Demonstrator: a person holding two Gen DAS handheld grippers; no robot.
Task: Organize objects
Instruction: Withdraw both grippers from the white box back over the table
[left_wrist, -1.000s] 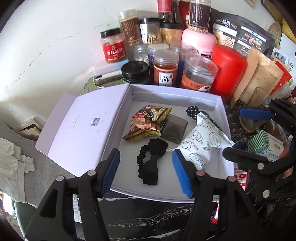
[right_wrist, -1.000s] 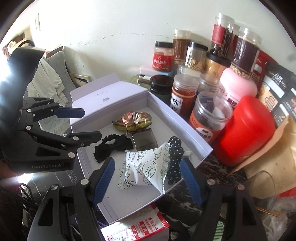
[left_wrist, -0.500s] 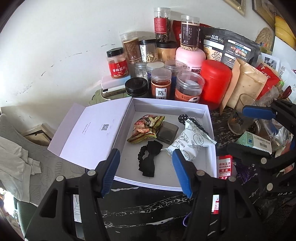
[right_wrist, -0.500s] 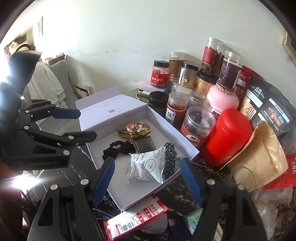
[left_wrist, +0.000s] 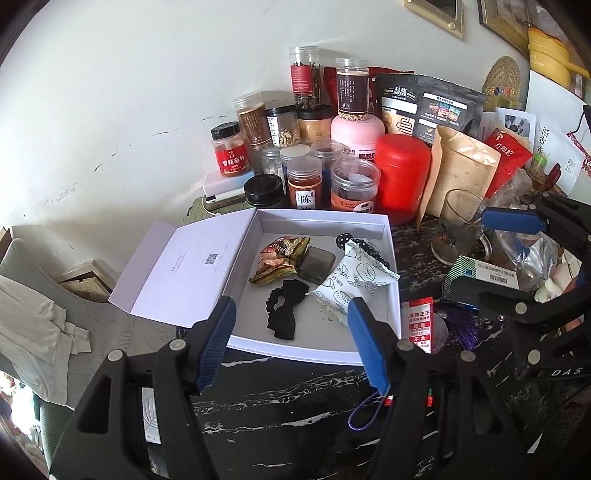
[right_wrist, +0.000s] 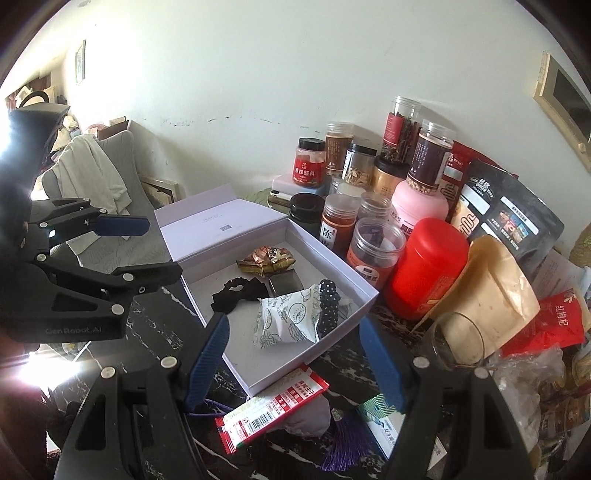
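An open white box (left_wrist: 325, 218) sits on the dark marble table with its lid (left_wrist: 184, 266) folded out to the left. Inside lie a crumpled snack packet (left_wrist: 280, 258), a dark square case (left_wrist: 316, 264), a black scrunchie (left_wrist: 284, 310), a white printed packet (left_wrist: 354, 277) and a polka-dot hair tie (left_wrist: 351, 242). My left gripper (left_wrist: 292, 310) hovers above the box's near edge, its jaws opening with nothing between them. My right gripper (right_wrist: 293, 325) hangs open and empty over the box's near corner. Beside the box lie a red-and-white sachet (right_wrist: 273, 406) and a green-white carton (right_wrist: 380, 417).
Several jars and a red canister (left_wrist: 402, 177) crowd the wall behind the box. Pouches and bags (left_wrist: 461, 173) stand at the right. A glass (left_wrist: 456, 225) and a purple tassel (left_wrist: 458, 325) sit right of the box. A chair with cloth (right_wrist: 99, 177) is at the left.
Both grippers have drawn back and up from the box, so it looks smaller and more of the table shows. The things in the box have not moved.
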